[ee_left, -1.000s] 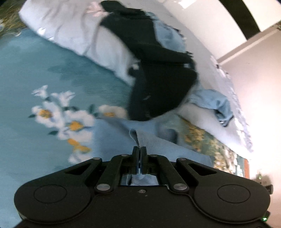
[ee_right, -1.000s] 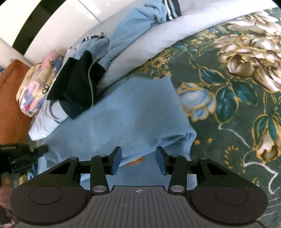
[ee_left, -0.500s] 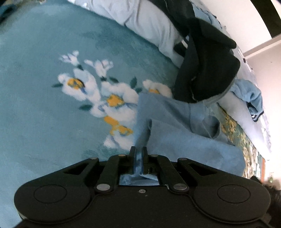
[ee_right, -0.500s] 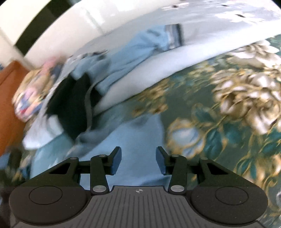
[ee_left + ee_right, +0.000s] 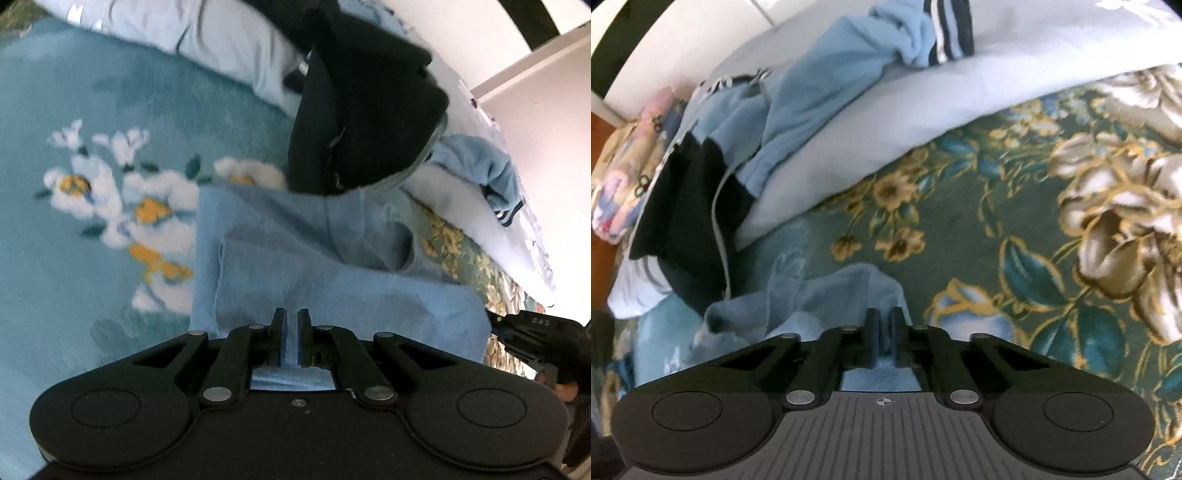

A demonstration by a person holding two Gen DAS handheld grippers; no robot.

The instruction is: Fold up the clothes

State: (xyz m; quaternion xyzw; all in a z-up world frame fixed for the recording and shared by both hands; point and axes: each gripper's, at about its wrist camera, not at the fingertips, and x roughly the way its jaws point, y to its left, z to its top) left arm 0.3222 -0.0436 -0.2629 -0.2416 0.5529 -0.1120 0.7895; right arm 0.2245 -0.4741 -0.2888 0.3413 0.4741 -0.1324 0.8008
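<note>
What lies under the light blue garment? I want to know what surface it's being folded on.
The light blue garment lies on a teal floral bedspread. Whatever is beneath its middle is covered; the black garment overlaps its far edge.

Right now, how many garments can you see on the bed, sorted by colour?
Light blue, being folded: 1, the light blue garment, pinched by both the left gripper and the right gripper.
Light blue with striped cuffs: 1, the striped-cuff top on the pale duvet.
Black: 1, the black garment.
Total: 3.
</note>
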